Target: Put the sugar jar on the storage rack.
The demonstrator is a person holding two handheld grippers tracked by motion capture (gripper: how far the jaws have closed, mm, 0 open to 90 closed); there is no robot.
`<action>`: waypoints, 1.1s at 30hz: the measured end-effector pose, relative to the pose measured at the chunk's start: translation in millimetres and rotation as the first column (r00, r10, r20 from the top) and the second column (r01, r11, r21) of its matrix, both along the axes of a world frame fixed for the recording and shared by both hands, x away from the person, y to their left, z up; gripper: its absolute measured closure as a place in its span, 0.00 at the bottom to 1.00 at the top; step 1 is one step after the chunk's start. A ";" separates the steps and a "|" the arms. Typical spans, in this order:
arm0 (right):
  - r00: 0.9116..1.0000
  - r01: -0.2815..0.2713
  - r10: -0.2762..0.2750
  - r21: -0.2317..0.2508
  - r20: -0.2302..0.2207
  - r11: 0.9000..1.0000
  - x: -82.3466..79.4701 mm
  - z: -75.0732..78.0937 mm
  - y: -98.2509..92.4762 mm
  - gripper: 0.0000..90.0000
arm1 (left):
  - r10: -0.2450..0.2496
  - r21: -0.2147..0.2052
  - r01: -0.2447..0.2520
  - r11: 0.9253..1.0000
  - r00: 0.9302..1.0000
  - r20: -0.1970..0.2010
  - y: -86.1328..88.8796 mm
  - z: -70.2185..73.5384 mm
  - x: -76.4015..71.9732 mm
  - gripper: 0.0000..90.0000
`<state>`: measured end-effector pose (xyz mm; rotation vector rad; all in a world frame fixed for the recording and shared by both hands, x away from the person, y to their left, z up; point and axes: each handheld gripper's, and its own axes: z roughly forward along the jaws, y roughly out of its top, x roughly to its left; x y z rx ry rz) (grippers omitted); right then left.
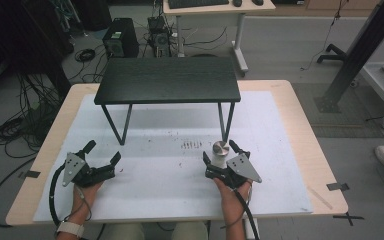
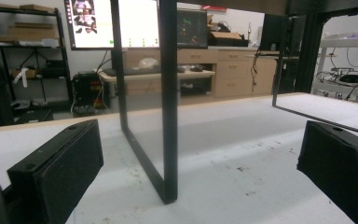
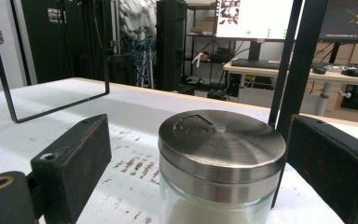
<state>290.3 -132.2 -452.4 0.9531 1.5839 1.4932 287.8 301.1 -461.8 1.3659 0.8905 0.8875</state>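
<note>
Jar (image 1: pixel 221 151) with brushed metal lid, glass body, white contents: stood upright on white table cover (image 1: pixel 170 190), right of centre, just in front of right leg of small black stand (image 1: pixel 167 80).

Far left: left gripper (image 1: pixel 103 152), held in left hand (image 1: pixel 86 192), jaws spread wide apart, nothing between them, low over the cover, well apart from jar. From left gripper view: both black pads at frame edges, stand's left leg frame (image 2: pixel 168 102) upright between and beyond them.

Centre: dark scuff marks (image 1: pixel 191 145) on cover, just left of jar.

Right: right gripper (image 1: pixel 220 151), held in right hand (image 1: pixel 232 192), jaws open, one on each side of jar. From right gripper view: jar (image 3: pixel 221 163) between the pads, gaps visible on both sides, no contact seen.
</note>
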 end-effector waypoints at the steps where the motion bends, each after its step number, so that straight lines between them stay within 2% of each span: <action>1: 1.000 0.000 0.000 0.000 0.000 1.000 -0.1 0.1 0.1 0.08 | 0.000 0.000 0.000 1.000 1.000 0.000 0.0 0.0 0.0 0.00; 33: 1.000 0.015 -0.015 0.010 -0.001 1.000 0.6 -1.6 -1.6 0.09 | 0.004 0.000 -0.004 1.000 1.000 0.001 0.0 0.0 -0.2 0.00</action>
